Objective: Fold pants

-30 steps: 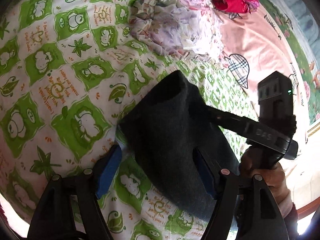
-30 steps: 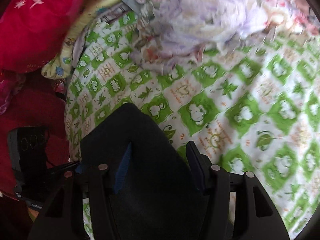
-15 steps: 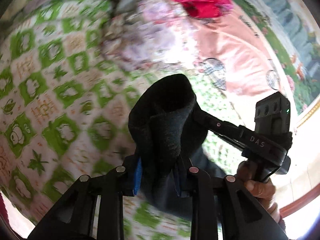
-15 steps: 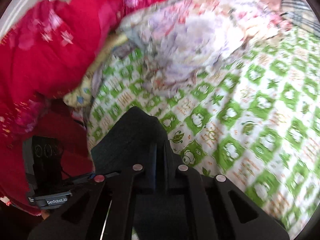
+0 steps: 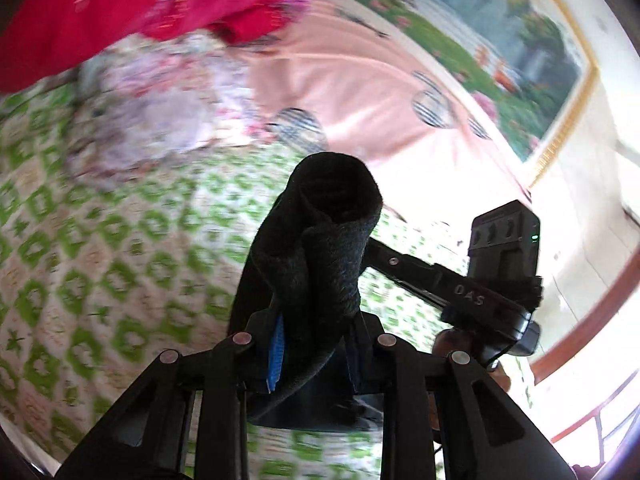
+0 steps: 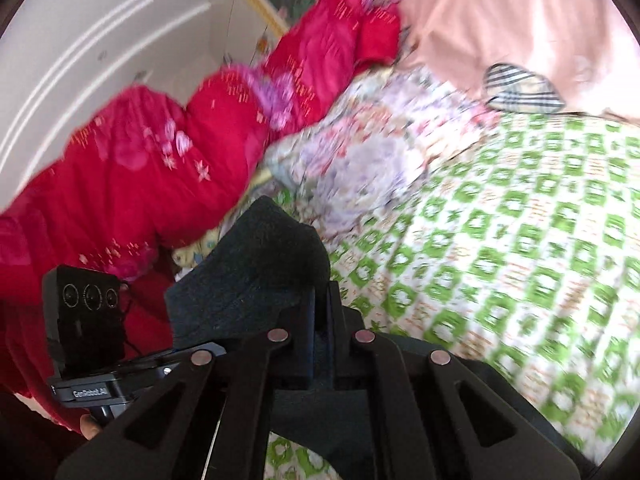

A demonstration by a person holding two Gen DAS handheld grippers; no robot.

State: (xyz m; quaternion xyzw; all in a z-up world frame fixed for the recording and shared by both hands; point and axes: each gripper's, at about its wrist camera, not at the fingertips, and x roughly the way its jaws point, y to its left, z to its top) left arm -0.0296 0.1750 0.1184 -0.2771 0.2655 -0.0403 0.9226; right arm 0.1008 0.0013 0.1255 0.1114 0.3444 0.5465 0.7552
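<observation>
The pants (image 5: 320,256) are dark charcoal cloth, held up off the bed by both grippers. My left gripper (image 5: 314,344) is shut on a bunched edge of them, which sticks up past the fingers. My right gripper (image 6: 322,328) is shut on another edge of the pants (image 6: 256,276). The right gripper also shows in the left wrist view (image 5: 476,292) at the right, and the left gripper shows in the right wrist view (image 6: 86,320) at the lower left. The rest of the pants hangs below, out of sight.
The bed has a green and white patterned sheet (image 5: 104,248). A crumpled floral cloth (image 6: 372,152) and a red quilt (image 6: 168,160) lie at its head, beside a pink sheet (image 5: 360,80). A framed picture (image 5: 480,28) hangs on the wall.
Both grippers went from open around the pants to shut on them, then lifted and tilted upward, so the view swung toward the wall and the bed's head.
</observation>
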